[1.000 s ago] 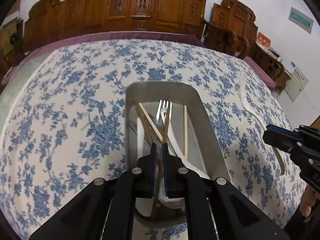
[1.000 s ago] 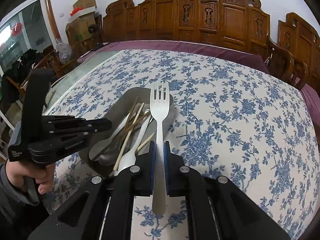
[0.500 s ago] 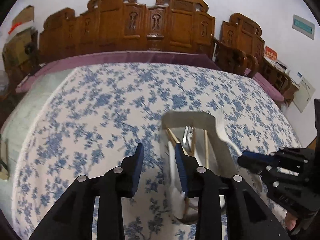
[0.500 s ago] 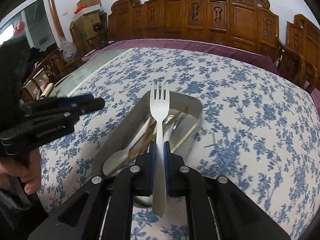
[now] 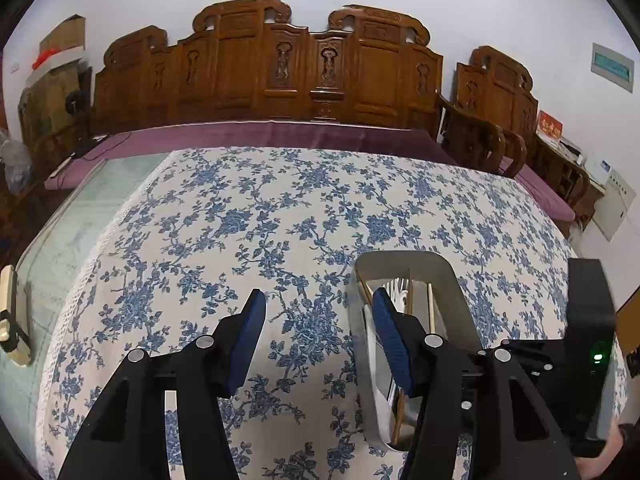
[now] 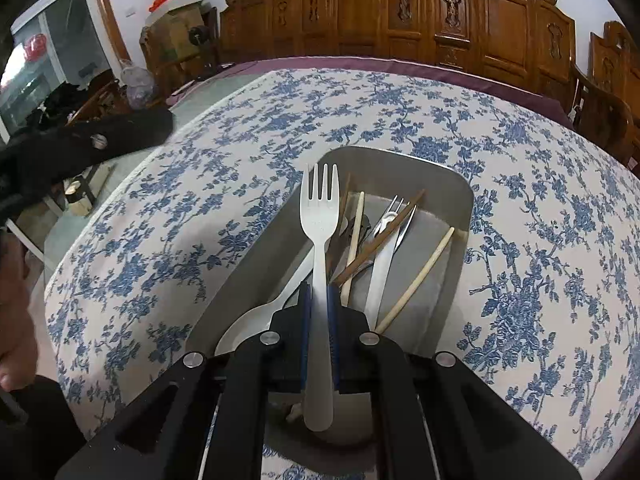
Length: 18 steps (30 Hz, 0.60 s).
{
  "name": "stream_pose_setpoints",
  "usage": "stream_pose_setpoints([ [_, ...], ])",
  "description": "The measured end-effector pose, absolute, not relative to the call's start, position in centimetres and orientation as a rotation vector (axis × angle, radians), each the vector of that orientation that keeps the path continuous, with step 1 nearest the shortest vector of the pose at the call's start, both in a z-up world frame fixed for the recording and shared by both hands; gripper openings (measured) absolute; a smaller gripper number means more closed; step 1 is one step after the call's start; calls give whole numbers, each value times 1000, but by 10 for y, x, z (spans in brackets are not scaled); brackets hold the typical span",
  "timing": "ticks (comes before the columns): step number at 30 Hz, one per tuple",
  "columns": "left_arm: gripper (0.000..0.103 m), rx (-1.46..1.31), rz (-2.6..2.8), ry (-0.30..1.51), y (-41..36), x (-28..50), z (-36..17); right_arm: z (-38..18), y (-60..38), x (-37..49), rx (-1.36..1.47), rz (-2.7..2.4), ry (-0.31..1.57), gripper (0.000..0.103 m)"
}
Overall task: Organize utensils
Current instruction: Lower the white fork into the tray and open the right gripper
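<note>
At frame centre the right claw [image 6: 318,300] pinches a white plastic fork [image 6: 319,240] above the metal tray [image 6: 400,168], likely to drop it in, while the left claw [image 5: 318,336], just opening, stands spread and empty.

Soft, even indoor light fills the room, and daylight flares white through the glass door [image 6: 48,60] at the far left. The metal tray [image 6: 400,168] gives a dull sheen, no hard glare. Shadows under the utensils stay faint. Both fisheye views bow the tablecloth [image 5: 280,208] and blacken the corners. A dark arm [image 6: 80,148] at the left edge smears with blur.
</note>
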<state>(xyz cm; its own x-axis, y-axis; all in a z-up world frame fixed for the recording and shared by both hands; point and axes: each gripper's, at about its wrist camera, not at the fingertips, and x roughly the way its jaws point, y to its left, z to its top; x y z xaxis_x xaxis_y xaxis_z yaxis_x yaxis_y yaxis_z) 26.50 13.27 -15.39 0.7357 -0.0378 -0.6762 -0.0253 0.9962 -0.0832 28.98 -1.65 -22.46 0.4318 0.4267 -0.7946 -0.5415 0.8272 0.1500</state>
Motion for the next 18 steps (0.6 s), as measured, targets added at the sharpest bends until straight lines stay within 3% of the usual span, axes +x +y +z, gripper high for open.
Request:
stream_pose_setpoints([
  [18, 53, -84, 5, 747, 138, 265, -155, -241, -22, 328, -92, 539, 985, 10],
])
